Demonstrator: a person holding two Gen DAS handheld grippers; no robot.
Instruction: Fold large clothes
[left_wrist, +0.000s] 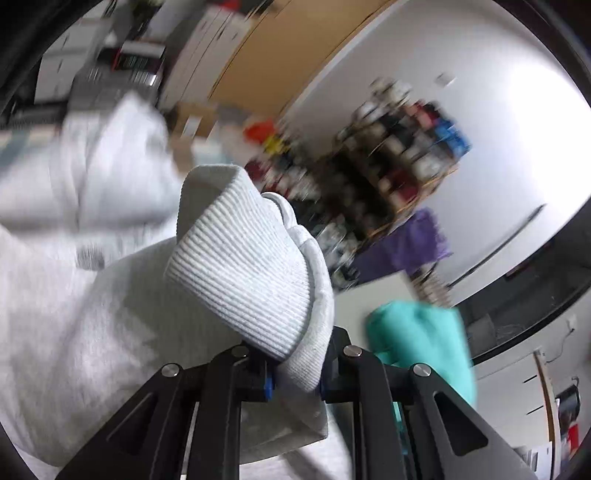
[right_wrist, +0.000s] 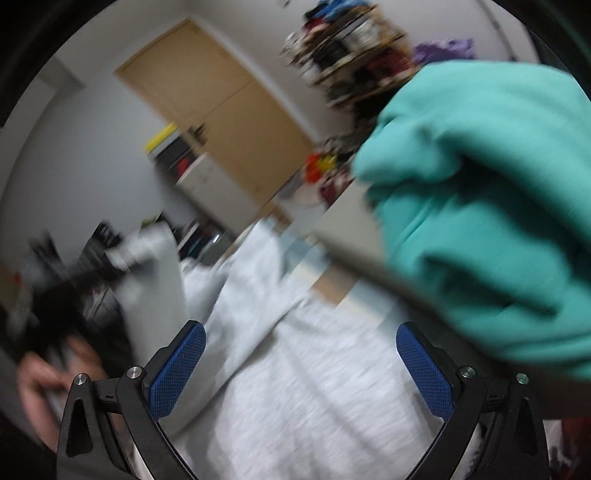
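- The left gripper (left_wrist: 295, 384) is clamped on a light grey sweatshirt (left_wrist: 110, 332); its ribbed cuff (left_wrist: 240, 266) stands up out of the nearly closed jaws, and the rest of the garment spreads away toward 9 o'clock in the left wrist view.
- The right gripper (right_wrist: 301, 369) is wide open with nothing between its blue pads (right_wrist: 177, 369); the grey sweatshirt lies below it, running up toward 12 o'clock.
- A teal garment (right_wrist: 487, 221) fills the 2 to 3 o'clock part of the right wrist view; in the left wrist view it sits at 4 o'clock, just beside the gripper.
- A pale surface (left_wrist: 369, 295) shows in a strip between the grey sweatshirt and the teal garment; most of it is covered.
- The room is blurred: a tan wooden door (right_wrist: 221, 122) in a white wall (left_wrist: 498, 129), a crowded shelf rack (left_wrist: 399, 155) of dark and coloured items, a purple cloth (left_wrist: 413, 243) at the foot of the rack, and white cabinets (right_wrist: 203, 181) by the door.
- A hand (right_wrist: 40, 373) appears at 8 o'clock in the right wrist view, too smeared to tell more.
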